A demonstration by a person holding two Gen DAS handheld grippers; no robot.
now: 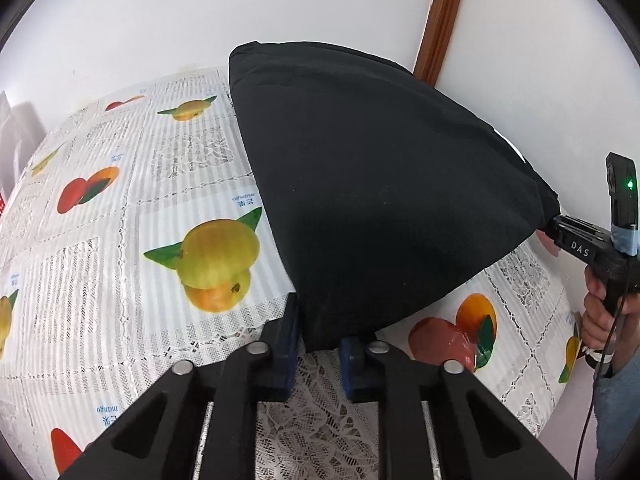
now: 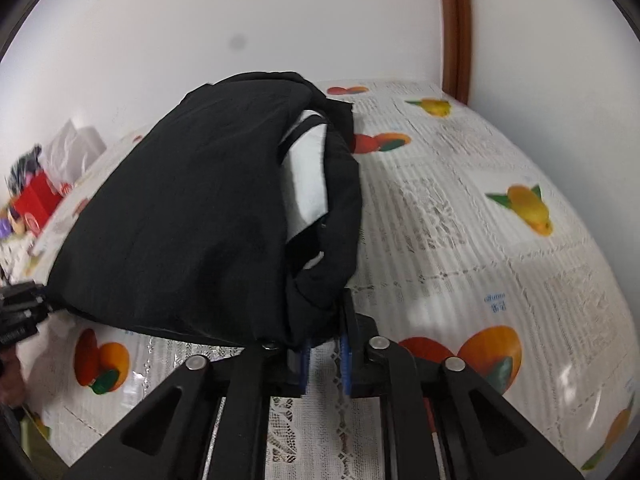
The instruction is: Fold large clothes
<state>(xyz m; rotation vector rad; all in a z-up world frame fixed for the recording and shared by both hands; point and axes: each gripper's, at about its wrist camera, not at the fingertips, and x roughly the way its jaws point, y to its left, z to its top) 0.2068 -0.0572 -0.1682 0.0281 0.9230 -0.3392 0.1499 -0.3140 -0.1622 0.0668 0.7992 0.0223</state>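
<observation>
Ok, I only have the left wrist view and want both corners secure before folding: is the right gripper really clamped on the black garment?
Observer: Yes. The right wrist view shows the right gripper with its jaws shut on a bunched edge of the black garment.
Operator: Is anything showing besides black cloth?
Observer: A white inner panel shows in the garment's open side, just above that grip.
Operator: What else is on the table?
Observer: A red box among blurred clutter at the far left end of the tablecloth.
</observation>
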